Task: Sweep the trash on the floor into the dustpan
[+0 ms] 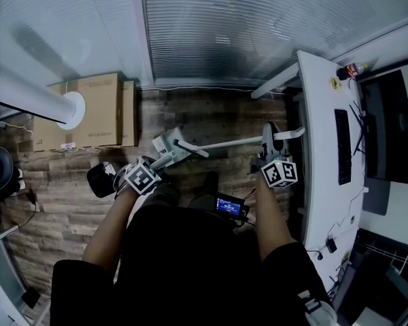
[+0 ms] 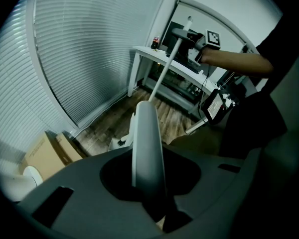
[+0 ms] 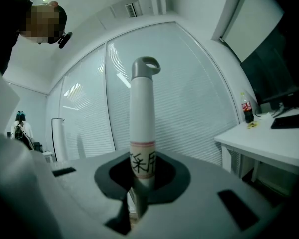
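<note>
A brown wood-plank floor [image 1: 211, 117] fills the middle of the head view, with pale slatted window blinds [image 1: 245, 26] running along 12 o'clock. A long white worktop [image 1: 323, 148] stands at 3 o'clock and carries a black monitor [image 1: 384, 128] and a black keyboard [image 1: 343, 146]. Two tan cardboard boxes [image 1: 98, 111] sit on the floor at 10 o'clock, against the blinds.

A white plastic dustpan [image 1: 168, 143] sits low over the floor just above centre, at 1 o'clock from the left claw's marker cube. Its broad white handle [image 2: 147, 143] rises from the pan straight into the left claw [image 2: 149, 193], which is clenched on it and points steeply down.

A slim white broom stick [image 1: 238, 142] lies across the head view from the dustpan out toward 3 o'clock. Its lower end is at the pan; whether they touch cannot be told. The right claw [image 3: 139, 193] is clamped around the stick's upper part, just under a red ring and black printed characters, and the grey loop cap stands at 12 o'clock above the claw.

A small dark bottle with a red cap [image 3: 246, 111] stands on the far end of the worktop. Trash on the floor is too dim to make out.
</note>
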Tool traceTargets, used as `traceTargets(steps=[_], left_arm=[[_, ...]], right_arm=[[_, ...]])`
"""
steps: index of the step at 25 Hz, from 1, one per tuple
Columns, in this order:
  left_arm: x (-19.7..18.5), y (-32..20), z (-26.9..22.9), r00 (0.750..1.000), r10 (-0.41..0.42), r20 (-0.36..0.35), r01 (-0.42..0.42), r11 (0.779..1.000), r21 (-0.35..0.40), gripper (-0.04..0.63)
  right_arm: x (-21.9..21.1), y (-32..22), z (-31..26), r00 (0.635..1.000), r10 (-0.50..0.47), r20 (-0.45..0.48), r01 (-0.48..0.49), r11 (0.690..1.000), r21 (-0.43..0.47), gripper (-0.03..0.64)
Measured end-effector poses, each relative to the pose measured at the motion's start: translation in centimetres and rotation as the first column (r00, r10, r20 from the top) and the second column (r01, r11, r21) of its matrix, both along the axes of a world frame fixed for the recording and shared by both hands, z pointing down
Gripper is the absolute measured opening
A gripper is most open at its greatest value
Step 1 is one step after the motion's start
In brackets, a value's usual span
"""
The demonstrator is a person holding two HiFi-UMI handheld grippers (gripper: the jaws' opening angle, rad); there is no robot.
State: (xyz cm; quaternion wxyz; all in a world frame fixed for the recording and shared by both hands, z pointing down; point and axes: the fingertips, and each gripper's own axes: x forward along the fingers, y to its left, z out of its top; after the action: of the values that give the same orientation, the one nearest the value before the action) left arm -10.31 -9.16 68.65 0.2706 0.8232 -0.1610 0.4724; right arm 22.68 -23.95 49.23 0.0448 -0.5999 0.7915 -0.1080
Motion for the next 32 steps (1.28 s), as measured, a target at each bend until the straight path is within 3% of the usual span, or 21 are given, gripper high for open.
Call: traceTargets(steps=[5, 9, 13, 17, 21, 24, 32], left_arm=[[-0.4, 0.3, 0.1, 0.999, 0.039, 0.002, -0.039, 0.999, -0.005, 0.057], [-1.1, -0.2, 0.2, 0.996, 0.085, 0.004, -0.085, 0.996, -0.003, 0.057], [-1.7, -0.3, 0.5, 0.990, 0.137, 0.028, -0.137, 0.991, -0.013, 0.057], [-1.7, -0.2, 0.6, 0.983, 0.178, 0.053, -0.177, 0.984, -0.021, 0.057], [-1.0, 0.0, 0.7, 0.982, 0.183, 0.037, -0.183, 0.983, -0.011, 0.058], [-0.6, 0.3, 0.5, 0.985, 0.170, 0.018, -0.170, 0.985, -0.010, 0.057], [-0.3, 0.9, 0.6, 0.984, 0.176, 0.012, -0.176, 0.984, -0.012, 0.057]], right_arm=[[-0.2, 0.1, -0.7, 0.996, -0.016, -0.084, 0.018, 1.000, 0.015, 0.029], [1.9, 0.9, 0.9, 0.989, 0.070, -0.128, -0.074, 0.997, -0.025, 0.031], [4.1, 2.2, 5.3, 0.969, 0.176, -0.175, -0.199, 0.972, -0.122, 0.031], [3.9, 4.3, 13.0, 0.957, 0.203, -0.208, -0.259, 0.921, -0.292, 0.034], [1.4, 6.1, 16.7, 0.964, 0.242, -0.113, -0.267, 0.877, -0.399, 0.049], [-1.9, 5.5, 16.9, 0.975, 0.207, -0.079, -0.221, 0.873, -0.435, 0.055], [-5.3, 4.5, 16.2, 0.961, 0.273, 0.037, -0.225, 0.856, -0.466, 0.091]])
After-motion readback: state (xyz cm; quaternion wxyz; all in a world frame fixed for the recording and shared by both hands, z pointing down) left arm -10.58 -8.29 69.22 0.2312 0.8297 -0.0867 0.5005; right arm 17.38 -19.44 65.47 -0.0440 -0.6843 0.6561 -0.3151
